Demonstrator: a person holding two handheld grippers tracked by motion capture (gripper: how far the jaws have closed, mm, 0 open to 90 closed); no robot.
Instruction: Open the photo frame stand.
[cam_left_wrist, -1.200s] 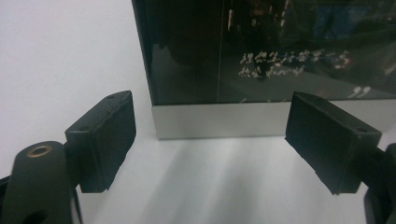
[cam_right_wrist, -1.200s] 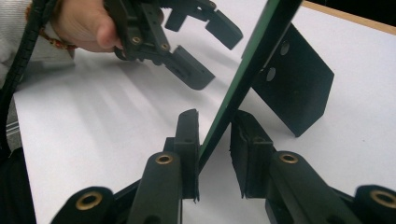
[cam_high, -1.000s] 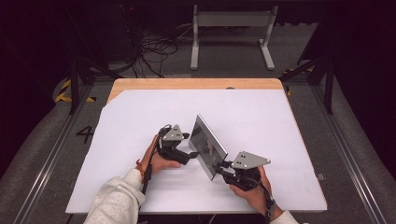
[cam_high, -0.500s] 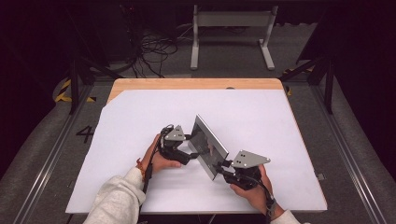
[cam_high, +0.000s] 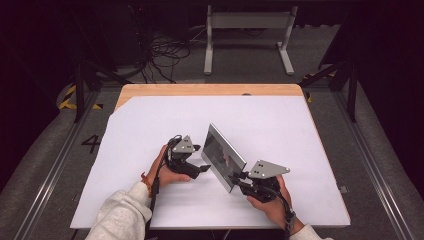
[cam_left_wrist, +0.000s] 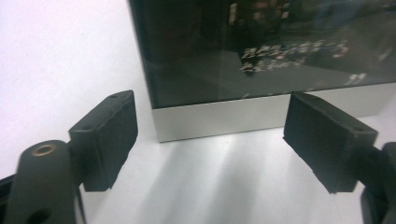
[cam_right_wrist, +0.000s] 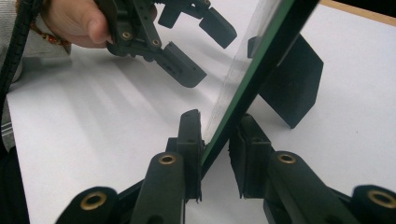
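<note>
On the white-covered wooden table (cam_high: 150, 125), a silver-framed rectangular picture frame with dark glass (cam_high: 223, 155) stands tilted on edge between the black left gripper (cam_high: 202, 168), close beside its face, and the black right gripper (cam_high: 239, 178) at its near corner.

a white sheet (cam_high: 280, 120) covers the wooden table (cam_high: 200, 90); beyond it, tangled cables (cam_high: 160, 55) and a grey metal stand (cam_high: 247, 22).
</note>
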